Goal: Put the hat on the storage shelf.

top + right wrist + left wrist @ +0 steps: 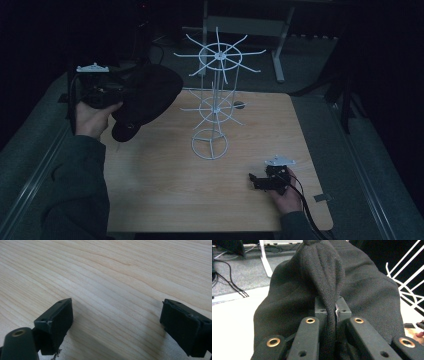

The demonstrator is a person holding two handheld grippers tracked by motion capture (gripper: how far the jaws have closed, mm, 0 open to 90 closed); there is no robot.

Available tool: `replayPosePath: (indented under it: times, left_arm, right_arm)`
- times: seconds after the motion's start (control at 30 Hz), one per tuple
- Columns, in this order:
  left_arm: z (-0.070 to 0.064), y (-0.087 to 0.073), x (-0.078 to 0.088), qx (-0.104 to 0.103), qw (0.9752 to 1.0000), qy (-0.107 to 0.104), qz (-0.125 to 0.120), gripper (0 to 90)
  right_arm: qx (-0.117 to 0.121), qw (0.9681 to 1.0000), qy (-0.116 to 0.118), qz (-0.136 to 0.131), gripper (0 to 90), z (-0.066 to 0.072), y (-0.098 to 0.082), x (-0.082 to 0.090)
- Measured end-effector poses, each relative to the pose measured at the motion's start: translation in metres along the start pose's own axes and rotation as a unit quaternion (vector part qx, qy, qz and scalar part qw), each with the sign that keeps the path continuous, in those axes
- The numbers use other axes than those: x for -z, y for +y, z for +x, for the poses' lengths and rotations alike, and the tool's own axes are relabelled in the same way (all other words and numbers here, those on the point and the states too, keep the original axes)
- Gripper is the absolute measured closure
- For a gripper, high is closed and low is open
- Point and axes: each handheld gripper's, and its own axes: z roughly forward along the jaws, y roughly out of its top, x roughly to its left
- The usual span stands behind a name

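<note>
Wire rack mid-table; hat left of it, off the tabletop; right gripper front-right.

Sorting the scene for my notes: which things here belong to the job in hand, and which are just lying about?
In the job:
- left gripper, shut on the black hat
- white wire rack, close beside the hat

Lying about:
- right gripper, open over the table
- small dark round thing behind the rack
</note>
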Motion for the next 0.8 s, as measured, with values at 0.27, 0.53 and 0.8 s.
replayPosePath:
  times: [0.27, 0.53, 0.8]
  left_arm:
    - [-0.002, 0.005, 0.014, -0.006, 0.9999, 0.003, -0.014, 84.8]
    - [-0.007, 0.011, 0.029, -0.012, 0.9995, 0.012, -0.028, 84.8]
    - [-0.017, 0.019, 0.041, -0.02, 0.9987, 0.009, -0.046, 84.7]
  right_arm:
    - [0.0, 1.0, 0.0, 0.0, 10.9, 0.0, 0.0, 0.0]
    - [0.0, 1.0, 0.0, 0.0, 11.0, 0.0, 0.0, 0.0]
    - [0.0, 1.0, 0.0, 0.001, 11.0, 0.0, 0.0, 0.0]
